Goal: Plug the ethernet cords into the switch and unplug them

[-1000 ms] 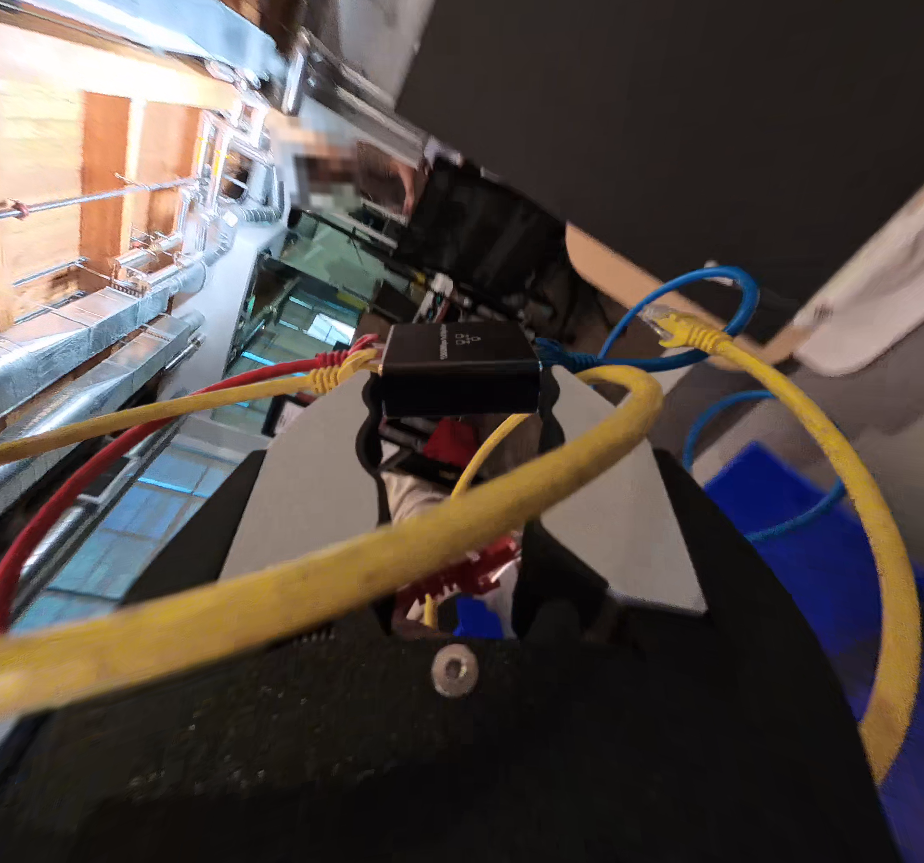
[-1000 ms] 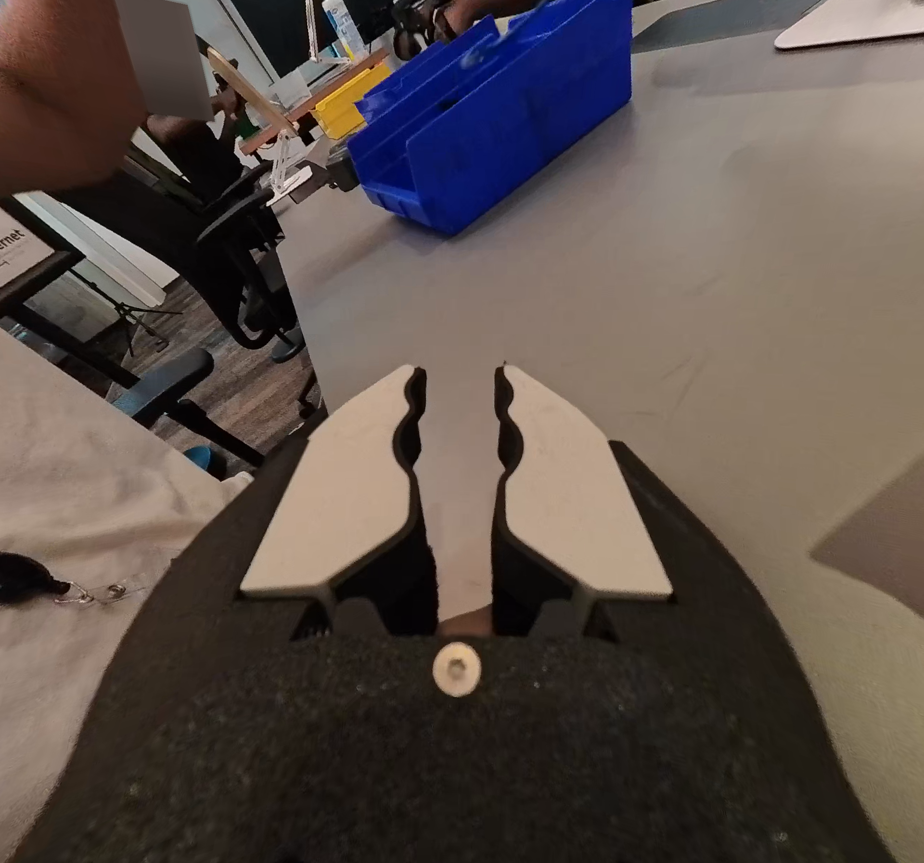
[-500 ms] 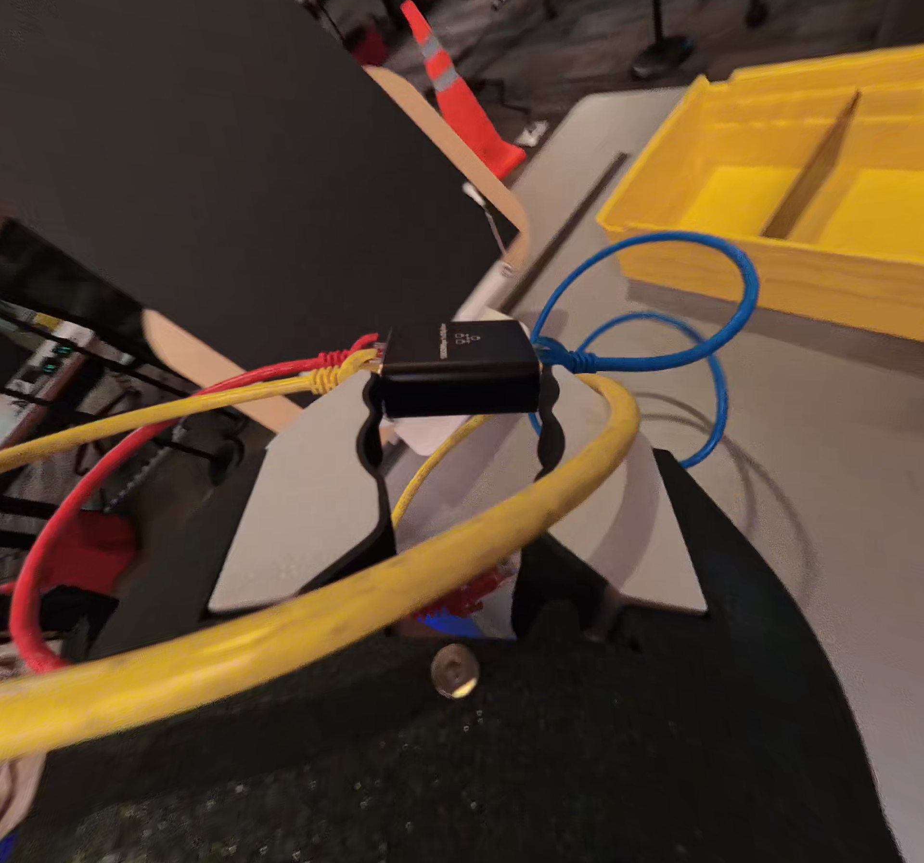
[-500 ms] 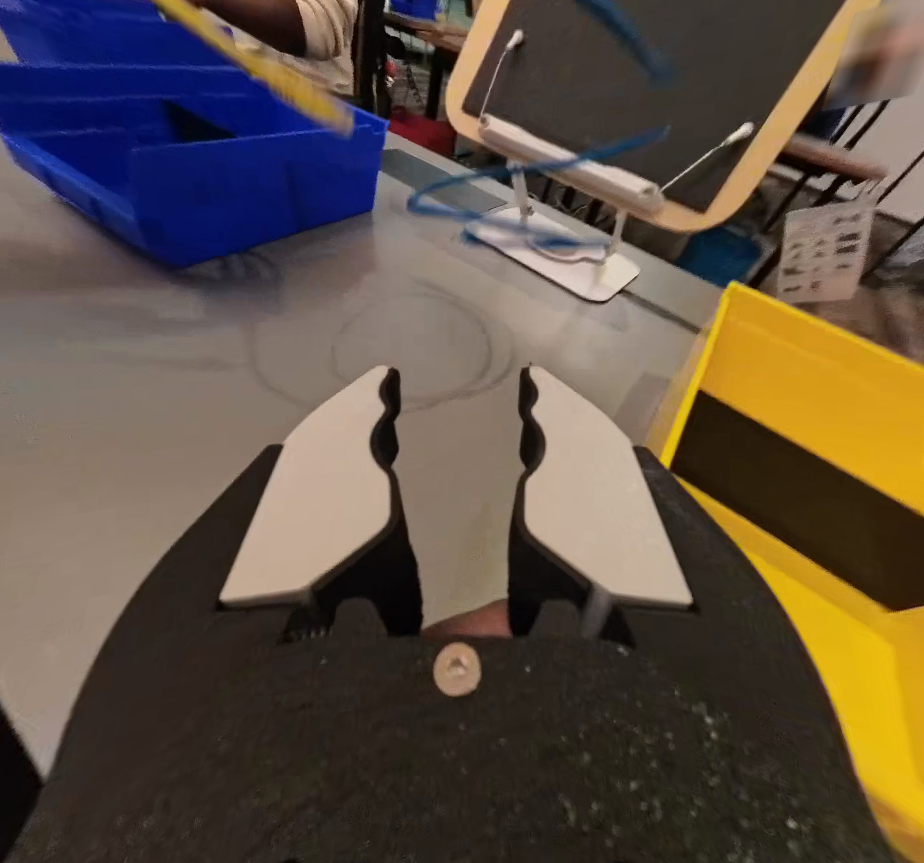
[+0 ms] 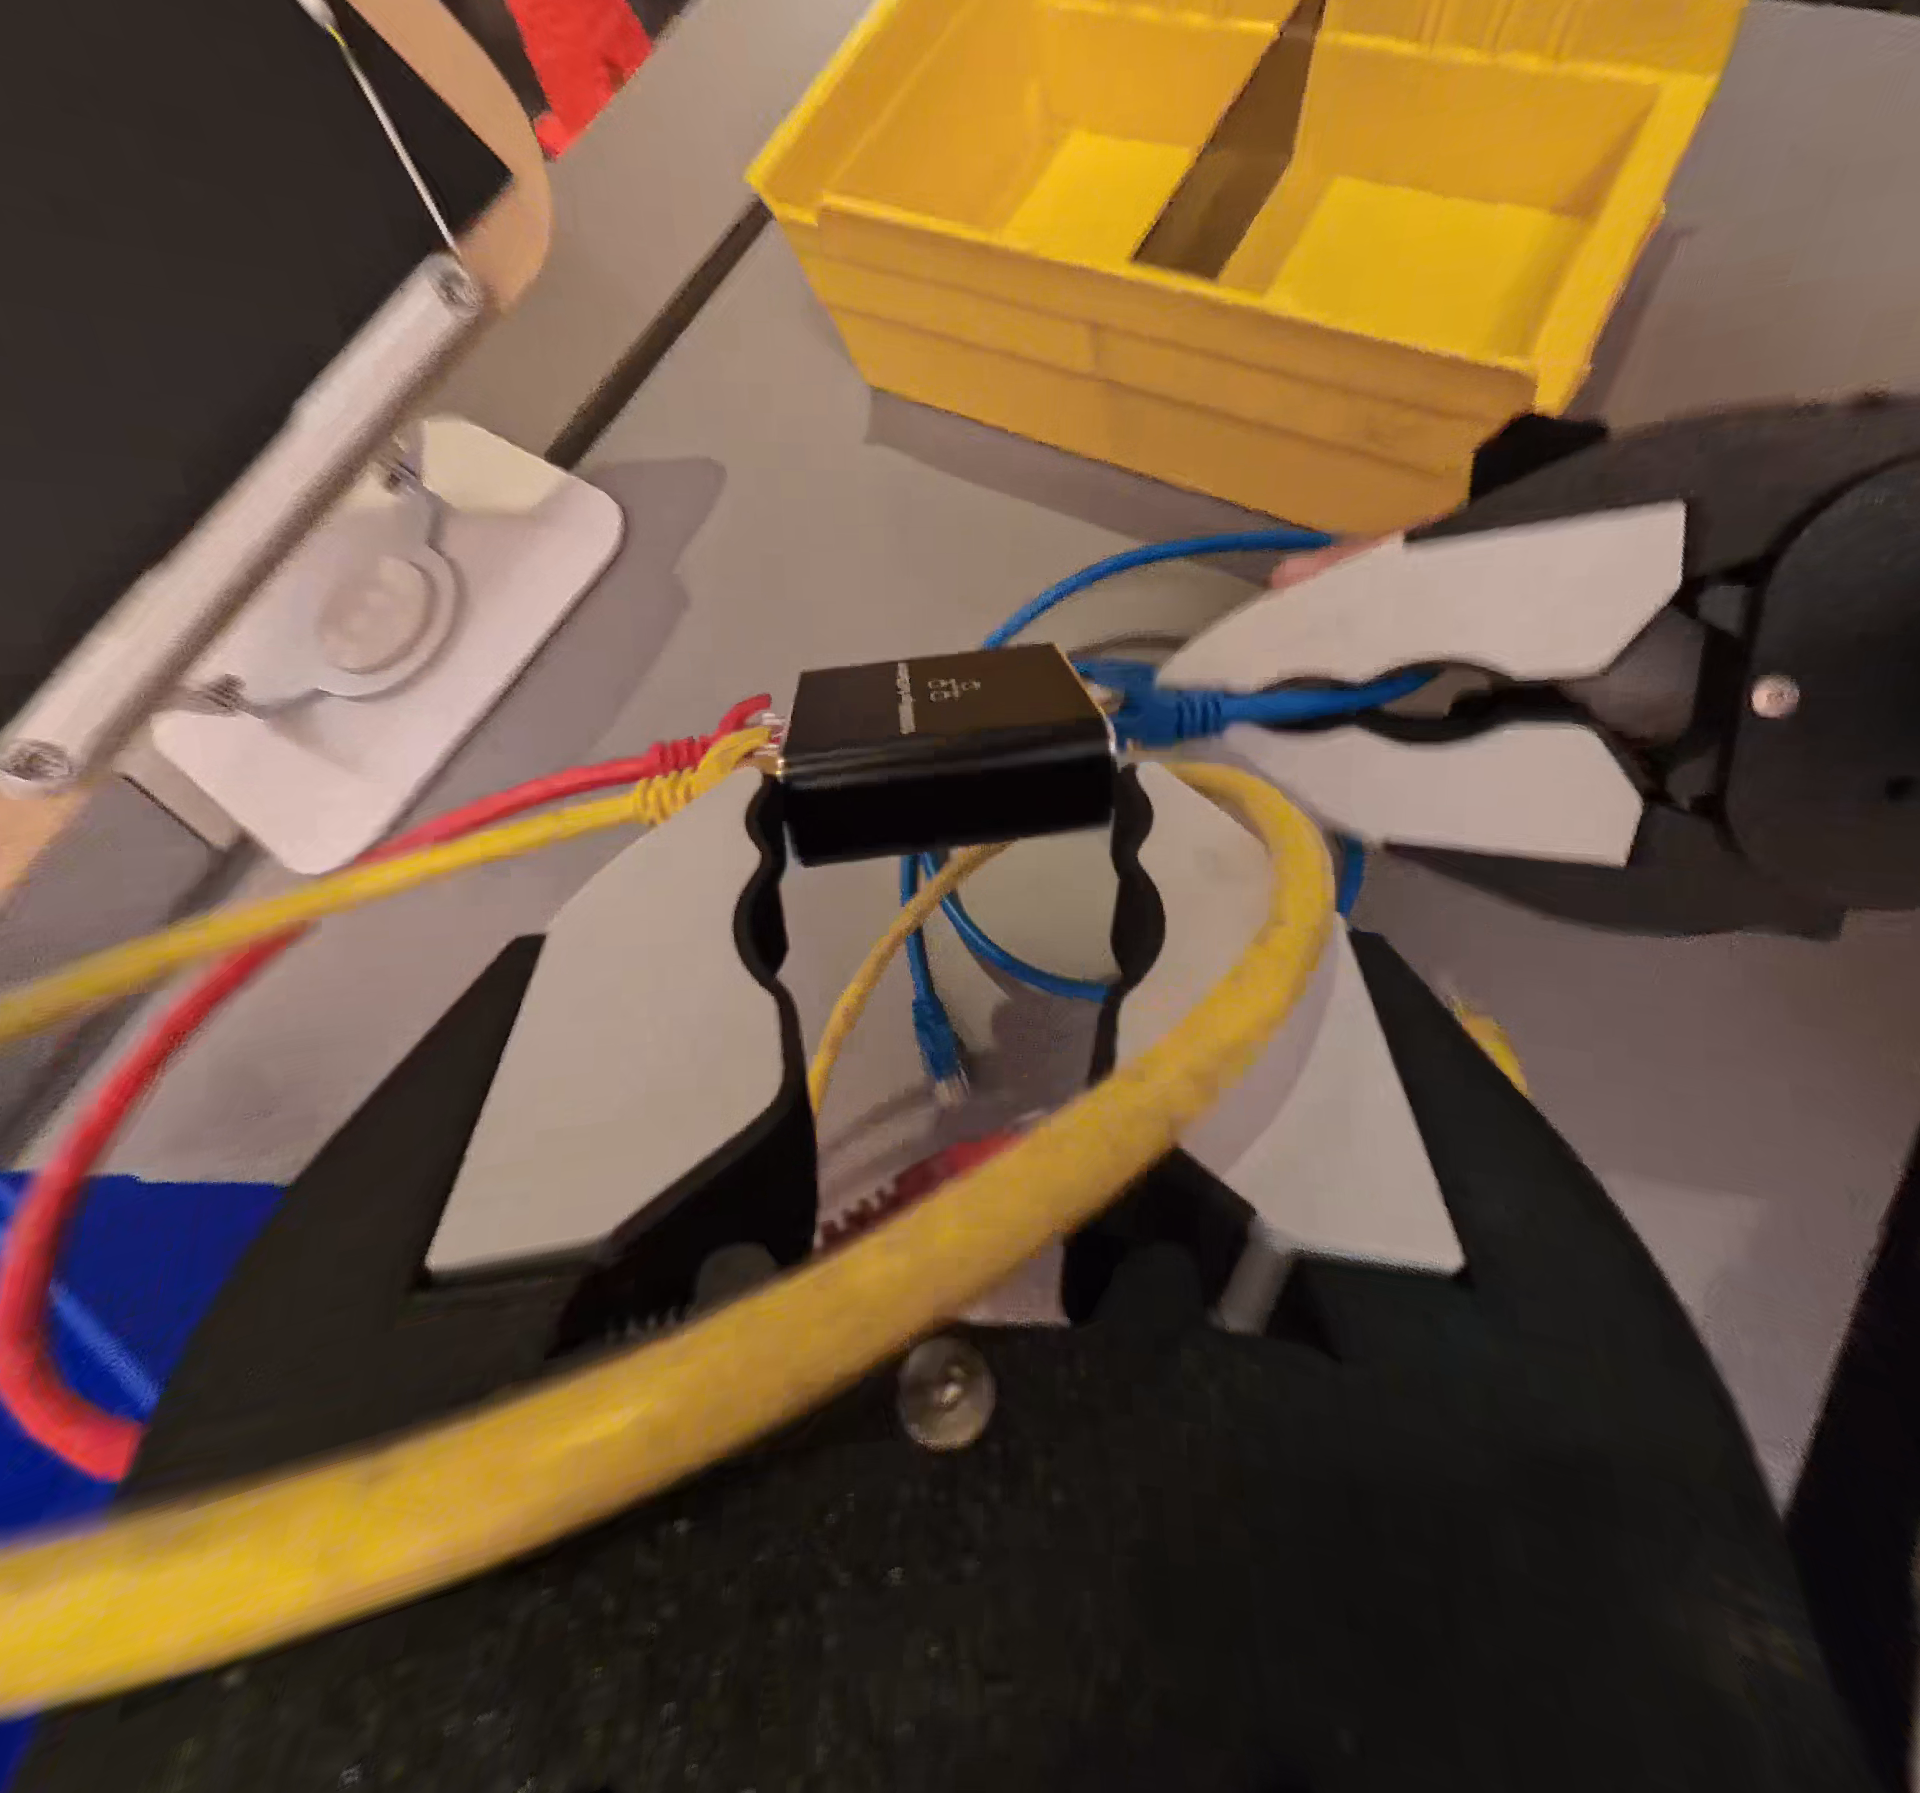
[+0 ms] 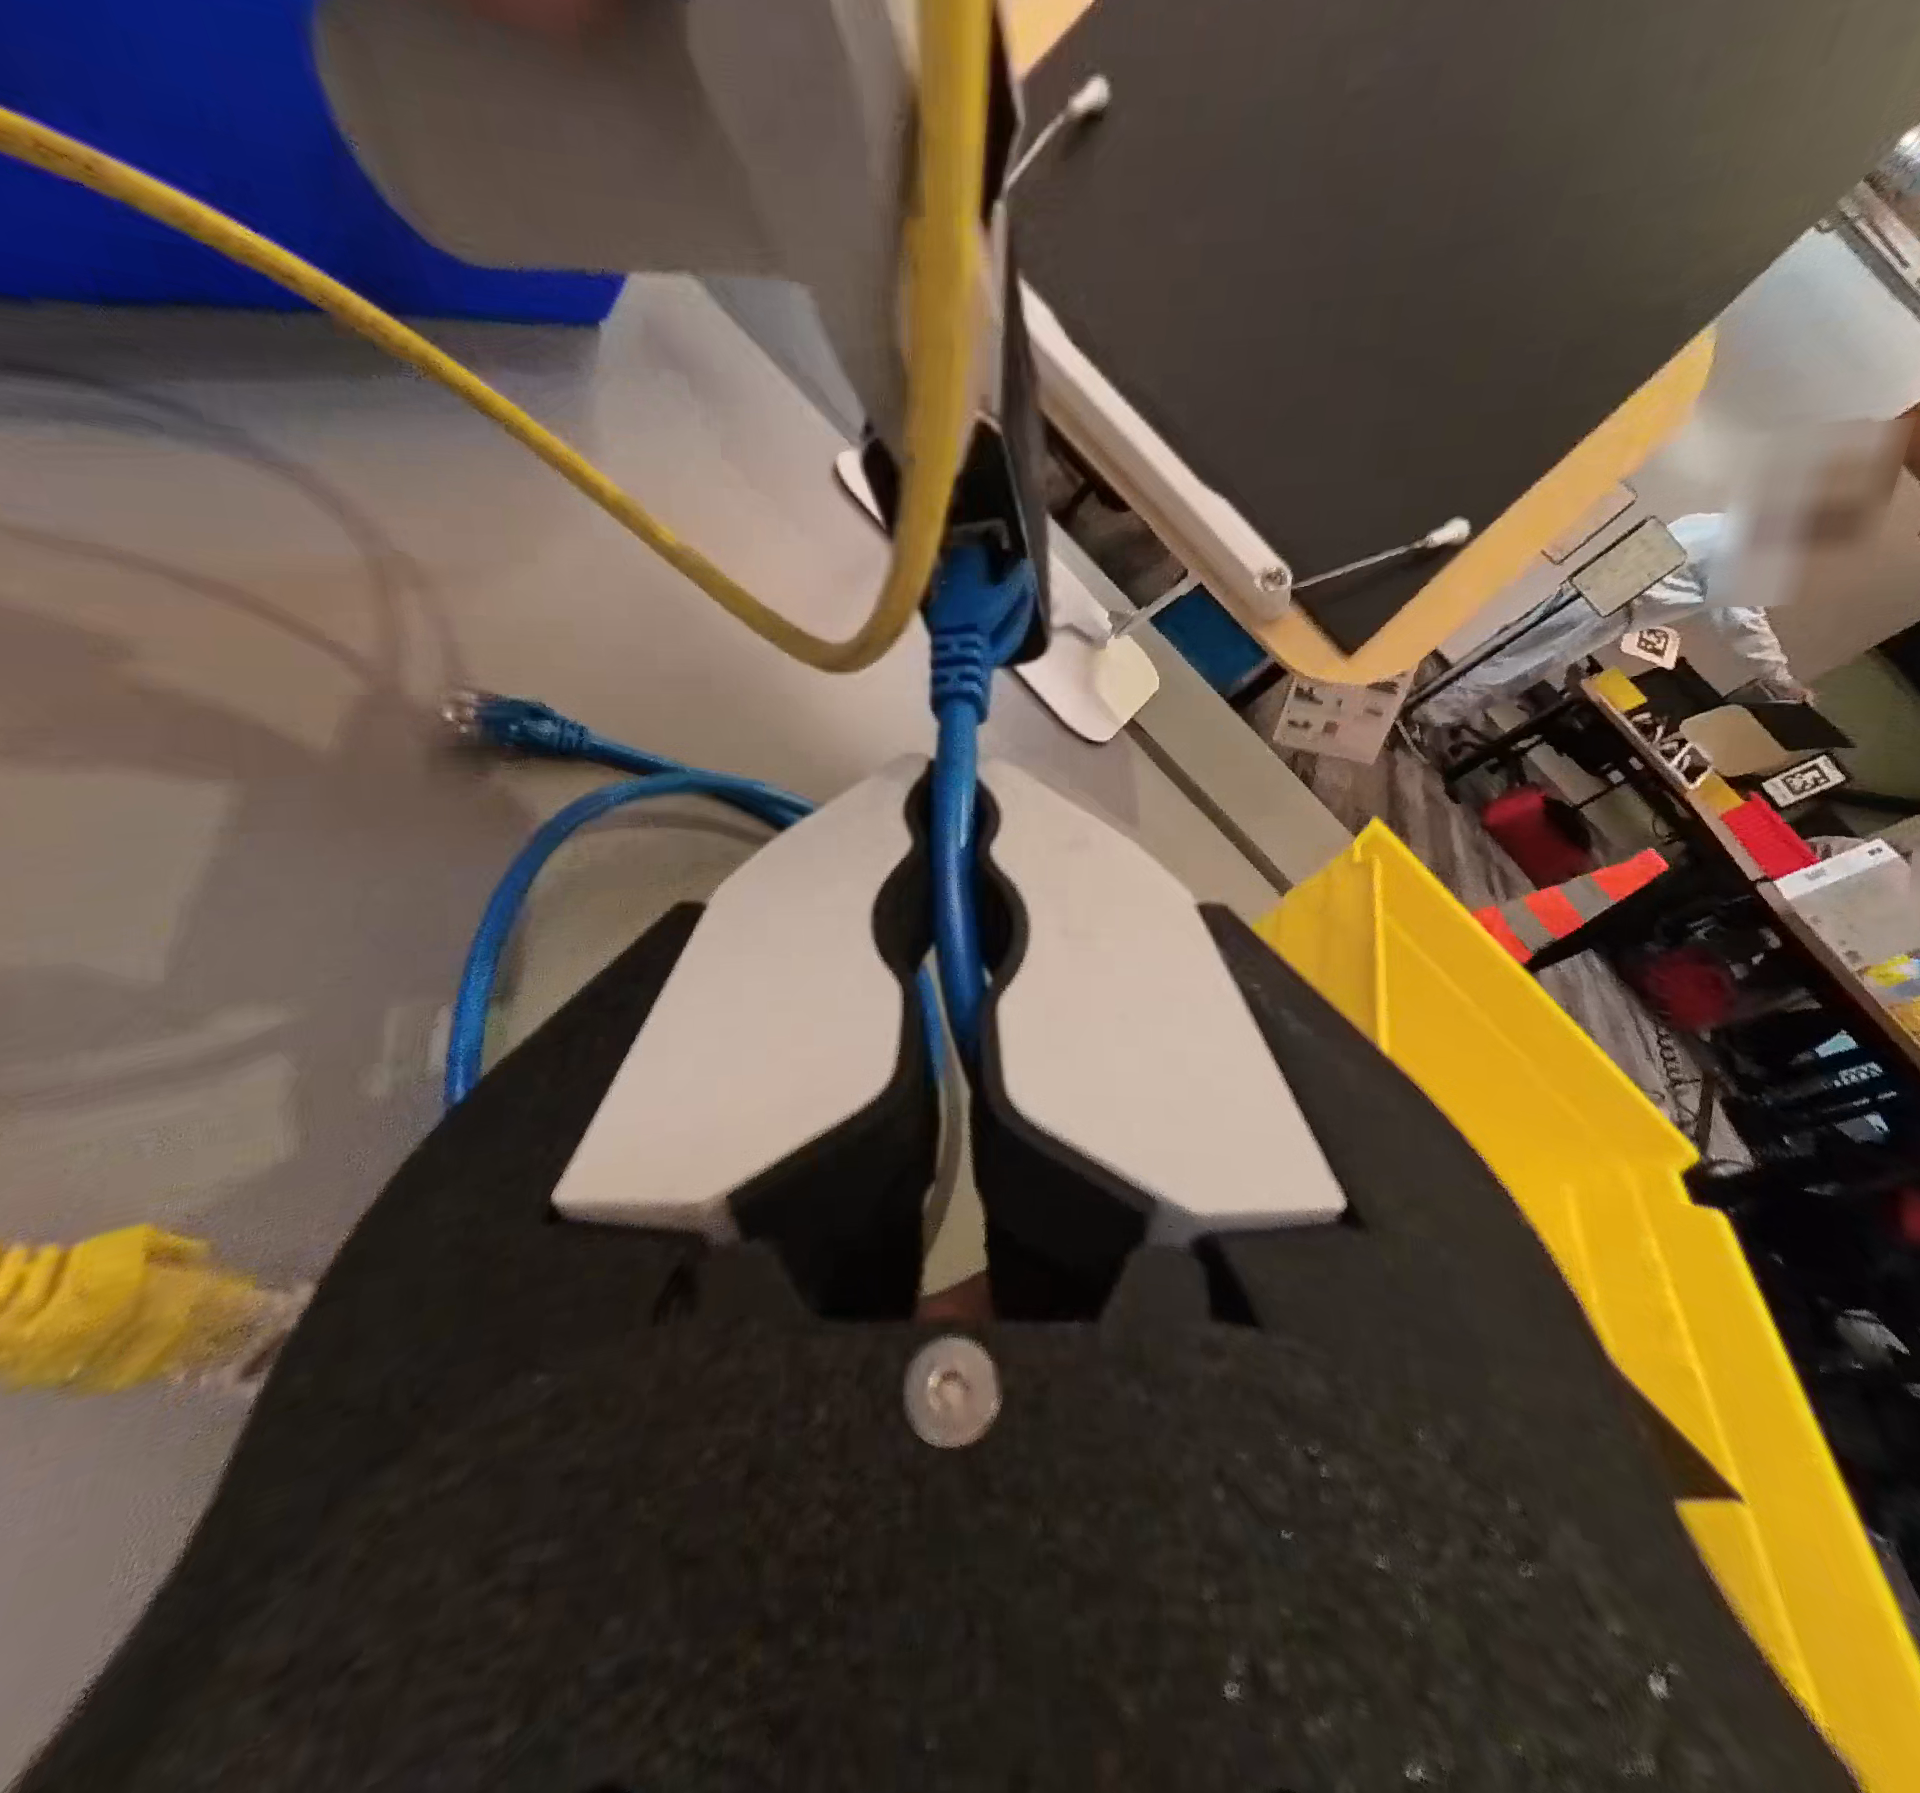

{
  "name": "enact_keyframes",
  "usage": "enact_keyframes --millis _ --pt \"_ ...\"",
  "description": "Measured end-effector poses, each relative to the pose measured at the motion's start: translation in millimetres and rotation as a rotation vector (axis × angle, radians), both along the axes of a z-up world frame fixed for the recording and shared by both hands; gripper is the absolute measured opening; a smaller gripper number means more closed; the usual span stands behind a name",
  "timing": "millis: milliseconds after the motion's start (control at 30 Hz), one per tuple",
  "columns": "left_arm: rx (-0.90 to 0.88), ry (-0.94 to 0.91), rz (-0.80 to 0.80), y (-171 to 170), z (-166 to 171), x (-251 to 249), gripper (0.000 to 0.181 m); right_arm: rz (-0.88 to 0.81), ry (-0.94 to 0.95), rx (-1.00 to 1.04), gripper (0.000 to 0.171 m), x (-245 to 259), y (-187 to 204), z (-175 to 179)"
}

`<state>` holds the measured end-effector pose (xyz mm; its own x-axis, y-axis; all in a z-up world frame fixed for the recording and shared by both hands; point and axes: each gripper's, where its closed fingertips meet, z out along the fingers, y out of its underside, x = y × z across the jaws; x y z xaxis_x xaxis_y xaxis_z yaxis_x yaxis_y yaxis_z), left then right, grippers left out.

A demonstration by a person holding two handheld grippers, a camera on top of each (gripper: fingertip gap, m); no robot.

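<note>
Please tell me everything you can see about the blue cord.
The blue cord is thin, round and flexible, with a ribbed blue boot at its plug. That plug sits in the right side of the black switch, which the left tool holds. The right tool is shut on the cord just behind the boot. The rest loops over the grey table; its other plug is free.

- Yellow divided bin [image 5: 1226, 185] on grey tabletop [image 5: 790, 455], both compartments showing bare floor.
- Blue bin [image 6: 156, 133] far side of tabletop.
- Black board with tan rim [image 6: 1403, 237] tilted on white stand [image 5: 395, 621].
- Orange striped cone [image 6: 1569, 902] beyond the table edge.
</note>
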<state>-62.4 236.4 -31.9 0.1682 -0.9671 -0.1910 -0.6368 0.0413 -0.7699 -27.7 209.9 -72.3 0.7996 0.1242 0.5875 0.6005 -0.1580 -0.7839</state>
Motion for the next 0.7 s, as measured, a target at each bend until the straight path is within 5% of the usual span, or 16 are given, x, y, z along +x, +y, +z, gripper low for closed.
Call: enact_keyframes --millis 333,567,700 --pt "-0.267 -0.134 -0.045 -69 -46 -74 0.055 -0.057 0.037 -0.212 0.001 32 -1 -31" --pt "0.067 -0.116 -0.200 -57 -2 -76 0.056 0.169 0.049 -0.277 0.001 -4 -11 -28" --pt "0.240 0.099 -0.366 -42 -24 -57 0.059 0.306 0.060 -0.293 0.002 -23 -23 -15"
